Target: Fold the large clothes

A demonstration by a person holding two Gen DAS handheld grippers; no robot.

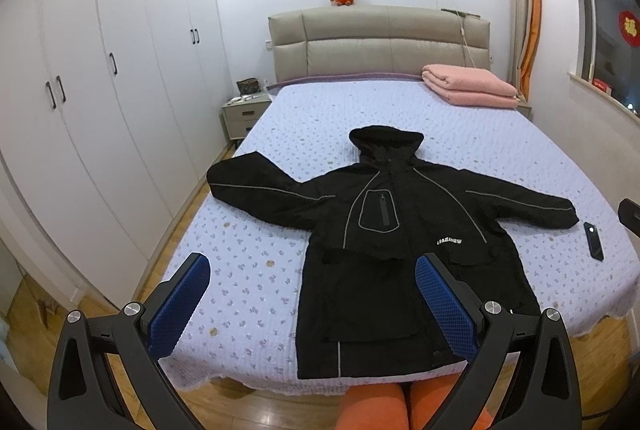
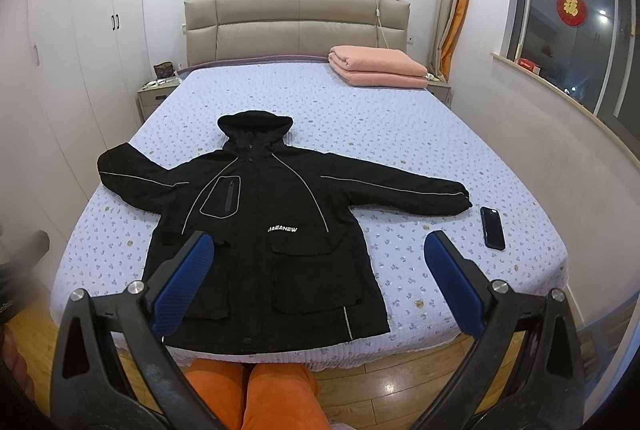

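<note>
1. Two grippers held above the foot of the bed [image 1: 248, 230], both with blue pads spread wide apart and nothing between them: left gripper [image 1: 312, 304], right gripper [image 2: 320, 284].
2. Jacket [image 1: 400, 242]: black, hooded, lying front-up and flat on the bed, sleeves spread to both sides, hood toward the headboard [image 1: 380, 41], hem at the foot edge nearest the person.
3. Neither gripper touches the jacket; both hang over it or beside it in their own views.
4. Phone [image 2: 493, 228]: dark, lying on the bed just beyond the cuff of the sleeve on the right-hand side, apart from it.
5. Blanket [image 1: 470, 89]: pink, folded, at the head end on the right side.
6. Left view only: long run of white wardrobe [image 1: 100, 101] doors, and a nightstand [image 1: 244, 113] shown in full.
7. Right view only: most of the window [image 2: 572, 17] with a red round decoration; a blurred dark shape at the left edge, possibly part of the left gripper.
8. Both views: orange trouser legs [image 2: 256, 394] at the bottom, on wood floor at the foot of the bed.
</note>
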